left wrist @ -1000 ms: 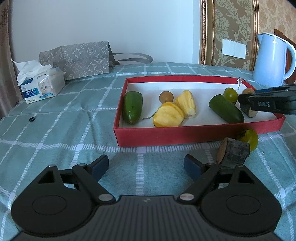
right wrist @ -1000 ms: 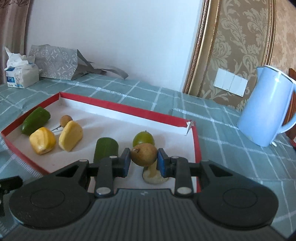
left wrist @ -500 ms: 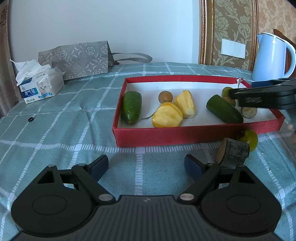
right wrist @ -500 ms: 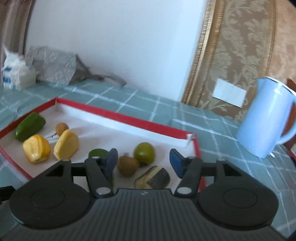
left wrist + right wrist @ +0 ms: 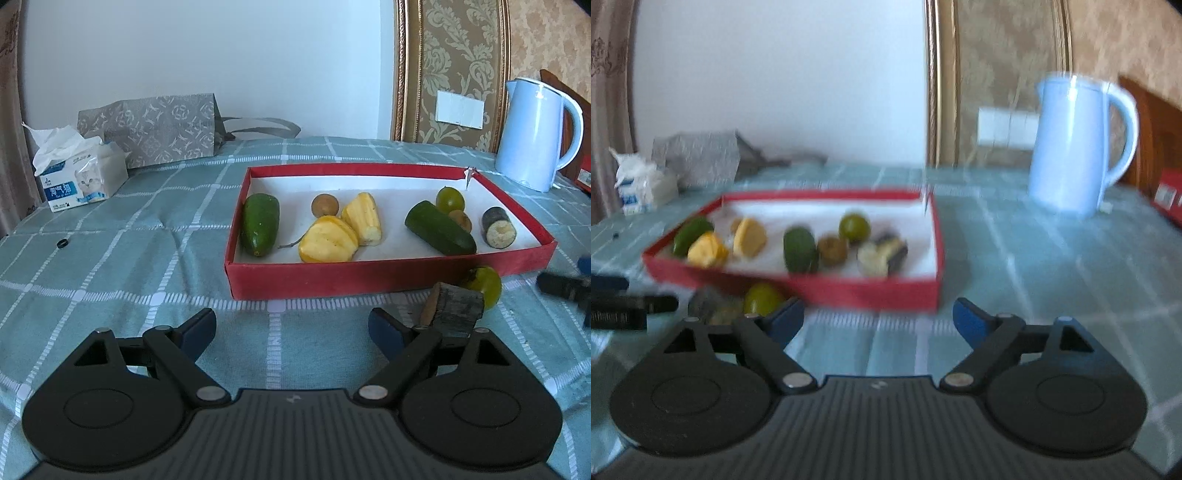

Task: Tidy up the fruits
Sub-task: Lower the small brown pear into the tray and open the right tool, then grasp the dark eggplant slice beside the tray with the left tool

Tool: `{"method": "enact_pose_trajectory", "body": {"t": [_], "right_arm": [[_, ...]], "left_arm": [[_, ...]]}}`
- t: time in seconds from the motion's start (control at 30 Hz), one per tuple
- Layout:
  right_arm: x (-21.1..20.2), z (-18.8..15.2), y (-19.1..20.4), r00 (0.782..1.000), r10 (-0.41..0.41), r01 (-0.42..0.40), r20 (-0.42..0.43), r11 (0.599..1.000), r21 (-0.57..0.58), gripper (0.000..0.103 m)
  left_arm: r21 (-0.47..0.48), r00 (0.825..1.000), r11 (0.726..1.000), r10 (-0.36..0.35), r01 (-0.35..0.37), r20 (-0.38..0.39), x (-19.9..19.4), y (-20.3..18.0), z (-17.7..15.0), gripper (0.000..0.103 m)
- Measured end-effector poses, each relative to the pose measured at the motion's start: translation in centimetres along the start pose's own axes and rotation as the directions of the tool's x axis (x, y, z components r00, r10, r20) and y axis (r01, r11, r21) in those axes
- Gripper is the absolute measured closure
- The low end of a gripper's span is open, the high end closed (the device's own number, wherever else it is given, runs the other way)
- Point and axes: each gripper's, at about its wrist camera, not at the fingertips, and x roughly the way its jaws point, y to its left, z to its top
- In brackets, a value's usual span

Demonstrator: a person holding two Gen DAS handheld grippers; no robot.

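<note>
A red tray (image 5: 369, 275) (image 5: 871, 293) holds several fruits: two green ones (image 5: 259, 223), two yellow pieces (image 5: 328, 243), a brown round fruit (image 5: 461, 220) (image 5: 833, 250), a green round one (image 5: 450, 199) and a dark cut piece (image 5: 498, 232). On the cloth in front of the tray lie a green-yellow fruit (image 5: 487, 286) (image 5: 761, 298) and a dark cut piece (image 5: 453, 309). My left gripper (image 5: 291, 328) is open and empty, in front of the tray. My right gripper (image 5: 877, 319) is open and empty, back from the tray's near right corner.
A pale blue kettle (image 5: 535, 134) (image 5: 1075, 144) stands behind the tray on the right. A tissue pack (image 5: 79, 179) and a grey bag (image 5: 151, 127) sit at the back left. A small black ring (image 5: 62, 243) lies on the checked cloth.
My right gripper opened and let the brown fruit go into the tray, then drew back out of the tray. The left gripper stayed still.
</note>
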Motion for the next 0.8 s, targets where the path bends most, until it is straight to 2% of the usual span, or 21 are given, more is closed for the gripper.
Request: {"method": "enact_pose_trajectory", "body": {"t": [0.1, 0.2, 0.33, 0.43, 0.67, 0.8], "right_arm": [[0.6, -0.3, -0.1, 0.999, 0.017, -0.017, -0.044, 1.000, 0.011, 0.016], [0.6, -0.5, 0.3, 0.999, 0.011, -0.011, -0.051, 1.000, -0.001, 0.014], [1.3, -0.7, 0.8, 0.994, 0.015, -0.017, -0.108, 1.000, -0.020, 0.009], [1.6, -0.7, 0.7, 0.991, 0.017, -0.018, -0.132, 1.000, -0.009, 0.000], [2.2, -0.7, 1.2, 0.986, -0.014, 0.006, -0.166, 0.999, -0.045, 0.000], [2.2, -0.7, 1.2, 0.986, -0.013, 0.006, -0.166, 0.999, -0.043, 0.000]], "left_arm": [[-0.004, 1.000, 1.000, -0.004, 0.004, 0.009, -0.3, 0.1, -0.1, 0.013], [-0.010, 1.000, 1.000, -0.010, 0.010, 0.010, -0.7, 0.2, -0.3, 0.013], [-0.019, 0.997, 0.997, -0.073, 0.073, 0.021, -1.2, 0.1, -0.3, 0.013], [0.017, 0.993, 0.995, -0.097, 0.096, 0.063, -2.0, -0.6, -0.4, 0.013], [0.108, 0.984, 0.984, -0.151, 0.141, 0.094, -2.8, -2.6, -0.8, 0.013], [0.141, 0.984, 0.981, -0.151, 0.137, 0.094, -2.6, -3.4, -0.7, 0.013]]}}
